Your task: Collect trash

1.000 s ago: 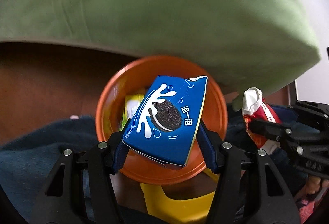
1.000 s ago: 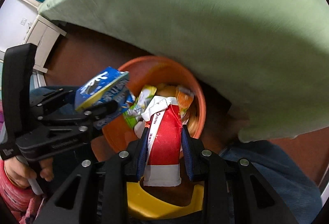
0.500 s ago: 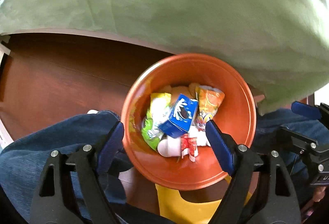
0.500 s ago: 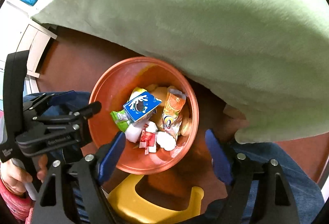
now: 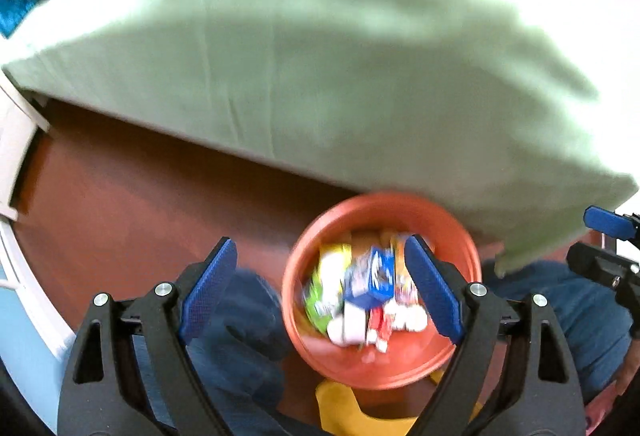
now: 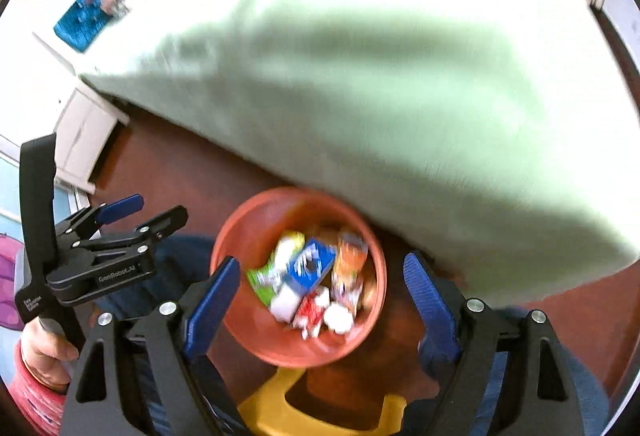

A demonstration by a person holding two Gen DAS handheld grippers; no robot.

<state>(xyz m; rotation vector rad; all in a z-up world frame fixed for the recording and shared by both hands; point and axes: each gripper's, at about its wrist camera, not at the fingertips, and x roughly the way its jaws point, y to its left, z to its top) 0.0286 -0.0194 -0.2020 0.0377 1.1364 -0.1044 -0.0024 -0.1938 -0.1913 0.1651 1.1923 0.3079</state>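
Note:
An orange bin stands on the brown floor below both grippers and holds several wrappers. Among them lie a blue cookie box and a red-and-white carton. In the right wrist view the same bin, blue box and carton show, blurred. My left gripper hangs above the bin, its jaws opening with nothing between them. My right gripper is likewise opening and holds nothing. Each gripper also shows at the other view's edge, the left gripper and the right gripper.
A green bed cover overhangs the bin's far side. A yellow stool sits just in front of the bin, between a person's jeans-clad legs. A white cabinet stands at the far left. A hand grips the left tool.
Both grippers let go: the blue box and the red-and-white carton dropped into the bin. Both then rose and tilted up, so the bin now looks smaller and lower.

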